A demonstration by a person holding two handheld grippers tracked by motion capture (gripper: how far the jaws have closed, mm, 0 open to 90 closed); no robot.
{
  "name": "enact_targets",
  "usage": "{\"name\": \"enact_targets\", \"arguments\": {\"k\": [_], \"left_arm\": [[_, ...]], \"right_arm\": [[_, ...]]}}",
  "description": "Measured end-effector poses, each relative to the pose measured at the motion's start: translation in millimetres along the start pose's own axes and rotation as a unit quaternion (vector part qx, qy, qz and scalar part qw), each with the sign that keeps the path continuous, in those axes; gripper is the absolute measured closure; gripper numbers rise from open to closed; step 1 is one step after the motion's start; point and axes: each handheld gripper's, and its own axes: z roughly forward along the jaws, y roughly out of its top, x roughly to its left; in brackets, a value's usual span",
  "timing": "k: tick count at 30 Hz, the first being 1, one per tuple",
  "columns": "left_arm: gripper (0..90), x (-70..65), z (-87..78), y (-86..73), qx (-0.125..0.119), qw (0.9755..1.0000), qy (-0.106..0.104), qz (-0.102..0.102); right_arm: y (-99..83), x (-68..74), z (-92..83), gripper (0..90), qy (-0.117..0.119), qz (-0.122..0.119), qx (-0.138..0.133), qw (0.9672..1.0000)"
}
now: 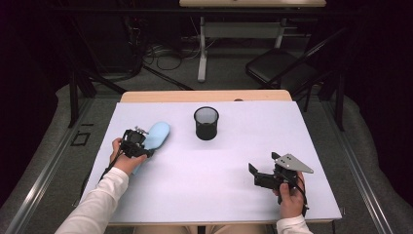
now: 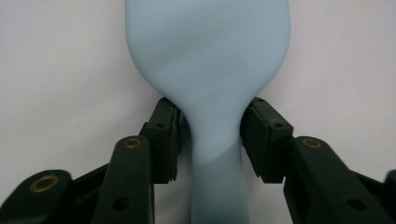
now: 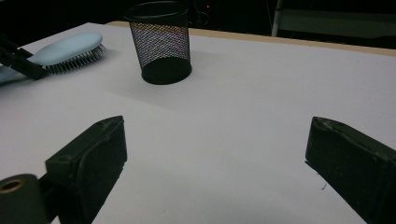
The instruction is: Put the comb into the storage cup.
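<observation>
Two grippers are held over a white table (image 1: 214,195) by a person's hands. The left gripper (image 1: 141,139) is set at the neck of a light blue hairbrush (image 1: 157,135), where the handle meets the wide head. In the left gripper view, the brush (image 2: 210,70) is seen between the two black jaws, and both pads (image 2: 169,135) are pressed against its narrow neck, so the brush is pinched. The brush is lying on the table at the left side, with its head pointed away from the person. In the right gripper view, the brush (image 3: 70,49) is seen lying with its bristles turned down toward the table.

The right gripper (image 1: 260,175) is held low over the near right part of the table, well apart from the brush. Its jaws are spread wide, and nothing is between them.

A black mesh cup (image 1: 206,123) is stood upright near the middle of the far side of the table, to the right of the brush and not touching it.

No writing, brand or label can be read on the brush, the cup or the grippers.
</observation>
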Motion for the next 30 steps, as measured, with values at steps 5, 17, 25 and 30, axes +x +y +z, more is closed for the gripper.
{"name": "enact_targets", "arguments": {"k": [5, 17, 25, 30], "left_arm": [[61.0, 0.6, 0.1, -0.3, 0.0, 1.0, -0.001, -0.004], [64.7, 0.4, -0.3, 0.2, 0.004, 0.9999, 0.001, -0.013], [66.5, 1.0, -0.5, -0.6, 0.002, 0.9999, -0.001, -0.015], [67.4, 2.0, -0.8, -1.8, -0.002, 0.9998, -0.005, -0.019]], "right_arm": [[-0.1, 0.0, 0.5, 5.1, 0.0, 0.0, 0.0, 1.0], [-0.2, 0.1, 0.5, 5.1, 0.0, -0.002, 0.001, 1.0], [-0.2, 0.3, 0.4, 5.3, 0.0, -0.002, 0.001, 1.0], [-0.3, 0.2, 0.5, 5.3, -0.001, -0.002, 0.001, 1.0]]}}
